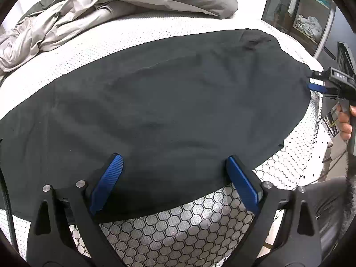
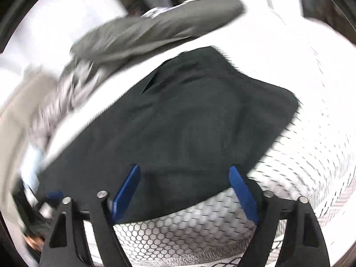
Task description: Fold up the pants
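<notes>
- The black pants [image 1: 169,102] are laid out flat across the mattress [image 1: 178,229], along its near edge; one end is cut off at the left border of the left wrist view.
- The left gripper [image 1: 173,162] is held over the near hem with its blue pads [image 1: 106,182] spread wide, nothing pinched between them.
- The right gripper [image 2: 183,173] is also splayed open above the near edge of the fabric. In the left wrist view it can be spotted at the mattress's right corner [image 1: 322,82], right at the tip of the pants, though contact there can't really be made out.
- The right wrist view is badly smeared by motion blur, so folds and seams on the pants [image 2: 189,122] are hard to read.
- A crumpled grey duvet [image 1: 111,6] is bunched along the far edge of the mattress, partly cropped.
- A person's fingers [image 1: 344,122] are seen on the right gripper's handle, mostly cut off by the frame.
- A cabinet [image 1: 300,6] past the far right corner is distorted, and its contents can't be identified.
</notes>
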